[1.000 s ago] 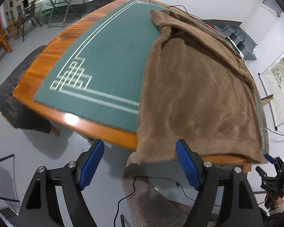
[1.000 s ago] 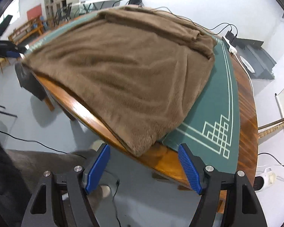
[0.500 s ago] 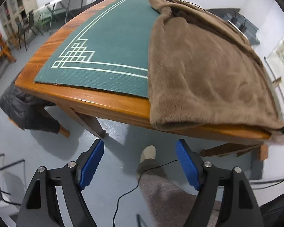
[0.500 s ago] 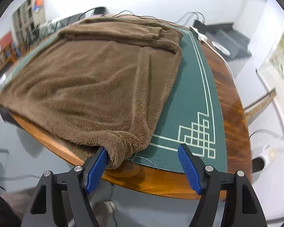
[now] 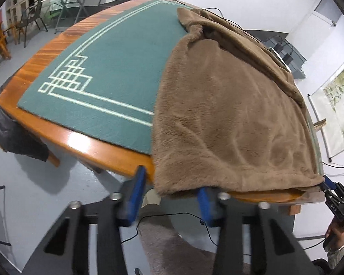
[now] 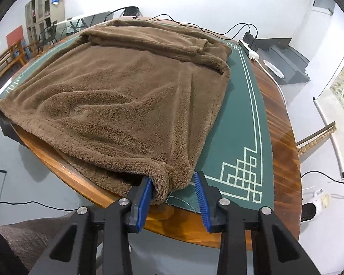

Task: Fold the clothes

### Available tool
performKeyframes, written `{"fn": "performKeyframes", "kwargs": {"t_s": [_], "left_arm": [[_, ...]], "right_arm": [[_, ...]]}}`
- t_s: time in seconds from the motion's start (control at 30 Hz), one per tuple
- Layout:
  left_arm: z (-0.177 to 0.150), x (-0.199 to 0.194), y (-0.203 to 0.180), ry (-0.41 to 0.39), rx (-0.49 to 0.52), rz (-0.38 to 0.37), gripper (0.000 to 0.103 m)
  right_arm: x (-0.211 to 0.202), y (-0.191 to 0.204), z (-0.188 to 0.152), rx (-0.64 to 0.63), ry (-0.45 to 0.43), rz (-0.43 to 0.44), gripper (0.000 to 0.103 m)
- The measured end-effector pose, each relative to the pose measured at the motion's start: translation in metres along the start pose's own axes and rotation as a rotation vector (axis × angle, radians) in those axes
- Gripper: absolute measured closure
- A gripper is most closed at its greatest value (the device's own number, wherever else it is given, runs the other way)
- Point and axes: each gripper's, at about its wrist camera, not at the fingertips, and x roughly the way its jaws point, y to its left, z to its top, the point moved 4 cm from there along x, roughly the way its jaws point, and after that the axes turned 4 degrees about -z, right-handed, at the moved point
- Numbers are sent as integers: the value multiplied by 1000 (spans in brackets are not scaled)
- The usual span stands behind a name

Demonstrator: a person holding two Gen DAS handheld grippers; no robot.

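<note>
A brown fleece garment (image 5: pixel 231 105) lies spread on the green mat (image 5: pixel 107 68) of a wooden table, its near hem hanging over the table edge. It also shows in the right wrist view (image 6: pixel 117 105). My left gripper (image 5: pixel 169 197) is open around the hem's left corner; its right finger sits under the fabric. My right gripper (image 6: pixel 174 192) is open with the hem's right corner between its blue pads. The right gripper also shows at the far right of the left wrist view (image 5: pixel 332 190).
The wooden table rim (image 6: pixel 185 226) runs just ahead of both grippers. A power strip with cables (image 6: pixel 250 50) lies at the far right edge. A dark jacket (image 5: pixel 6 133) hangs on a chair at left. Chairs and shelves stand at the back.
Both grippers moved in to the near hem. Their jaws narrowed, and each now has a hem corner between its fingers.
</note>
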Motion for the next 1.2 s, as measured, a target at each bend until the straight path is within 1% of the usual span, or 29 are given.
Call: {"fn": "performKeyframes", "kwargs": {"t_s": [0.03, 0.07, 0.1, 0.13, 0.2, 0.23, 0.3, 0.4, 0.5, 0.57, 0.67, 0.73, 0.77, 0.83, 0.97, 1.03, 1.13, 1.2], "left_arm": [[3, 0, -4, 1, 5, -10, 74], [5, -1, -7, -4, 11, -10, 77], [7, -2, -8, -10, 16, -11, 86], [11, -6, -8, -21, 20, -10, 91], [17, -15, -6, -44, 19, 0, 92], [23, -25, -3, -62, 21, -14, 91], [35, -43, -1, -93, 29, -49, 91], [60, -74, -16, -140, 106, -77, 91], [93, -103, -47, -201, 218, -72, 91], [110, -122, -58, -229, 257, -81, 91], [154, -138, -76, -268, 317, -109, 91], [181, -143, -86, -286, 346, -124, 91], [197, -144, -92, -296, 358, -130, 88], [235, -143, -103, -315, 380, -142, 88], [292, -130, -123, -339, 421, -136, 88], [322, -113, -130, -332, 427, -138, 88], [361, -83, -134, -313, 413, -140, 88], [381, -64, -134, -296, 397, -140, 88]], "right_arm": [[1, 1, 0, -1, 2, 2, 65], [2, 3, -1, -7, 6, 6, 65], [3, 4, -1, -13, 11, 10, 67], [4, 5, -1, -20, 13, 18, 77], [1, 5, 0, -32, 2, 30, 87], [-4, 3, 2, -34, -13, 18, 90], [-18, -8, 8, -5, -47, 16, 90], [-41, -28, 29, 30, -102, 28, 90], [-62, -43, 56, 47, -166, 8, 90], [-75, -56, 77, 78, -212, -1, 90], [-87, -72, 108, 118, -268, -12, 90], [-93, -85, 134, 131, -308, -30, 90], [-94, -89, 143, 132, -321, -39, 90], [-96, -99, 169, 139, -355, -67, 90], [-87, -118, 225, 149, -405, -126, 90], [-76, -126, 248, 160, -407, -142, 90], [-46, -139, 288, 186, -391, -159, 90], [-26, -145, 309, 199, -375, -167, 90]]}}
